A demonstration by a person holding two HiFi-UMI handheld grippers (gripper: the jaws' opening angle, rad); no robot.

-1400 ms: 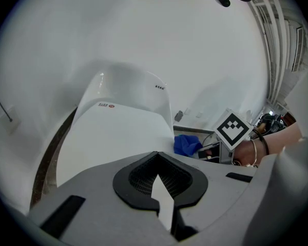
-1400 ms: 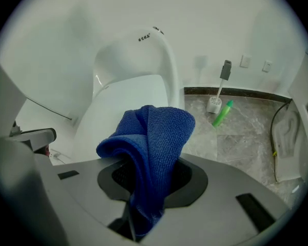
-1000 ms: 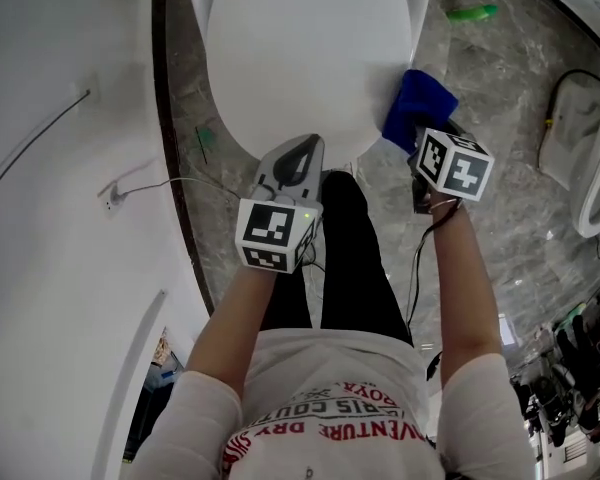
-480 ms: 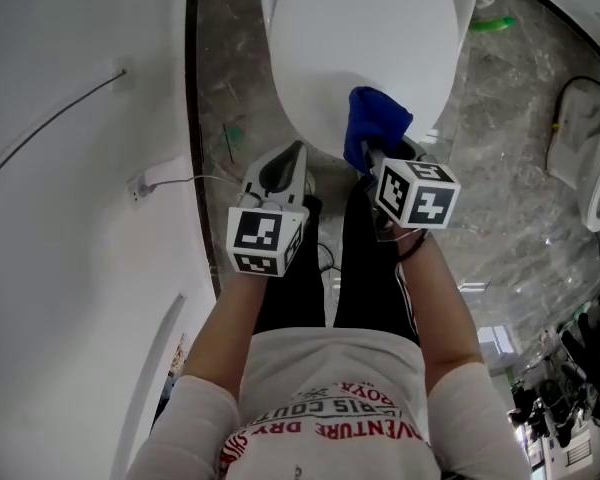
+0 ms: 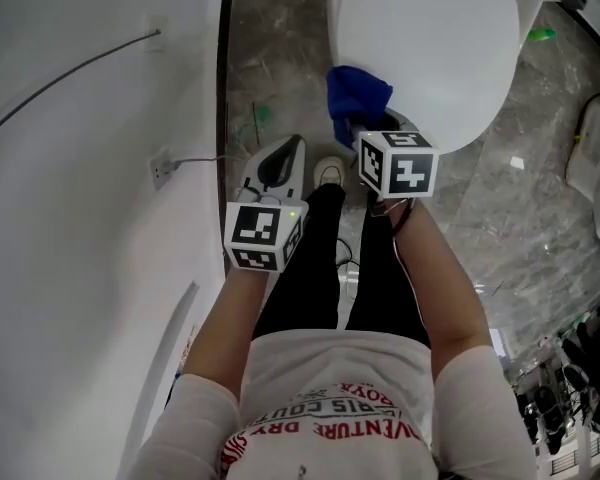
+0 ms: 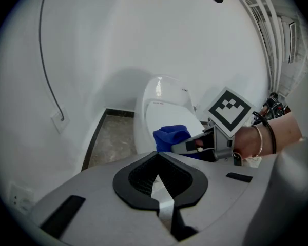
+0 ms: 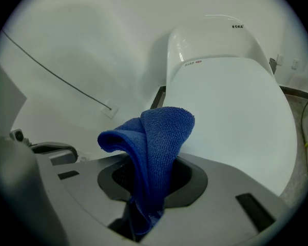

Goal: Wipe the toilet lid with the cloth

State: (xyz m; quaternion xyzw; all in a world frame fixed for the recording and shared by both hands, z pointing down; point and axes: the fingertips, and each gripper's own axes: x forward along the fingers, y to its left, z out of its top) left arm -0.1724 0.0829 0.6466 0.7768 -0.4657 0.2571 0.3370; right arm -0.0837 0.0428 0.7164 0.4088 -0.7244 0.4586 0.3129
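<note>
Risk, as judged: the right gripper [image 5: 365,140] pinched the blue terry cloth [image 7: 155,146] only by its bunched lower end. Drag across the white glossy toilet lid [image 5: 435,53] might tug it out of the jaws. The free fold stood loose, so the hard grey nose might scrape plastic instead of fabric. A stroke begun this close to the rim might also slip off over the grey marbled floor [image 5: 270,58].

Cloth: folded over on itself, dry-looking, looped pile. It sat at the lid's near left front edge; contact could not be told.

Left gripper [image 5: 278,168]: jaws together, nothing between them, idle beside the bowl.
</note>
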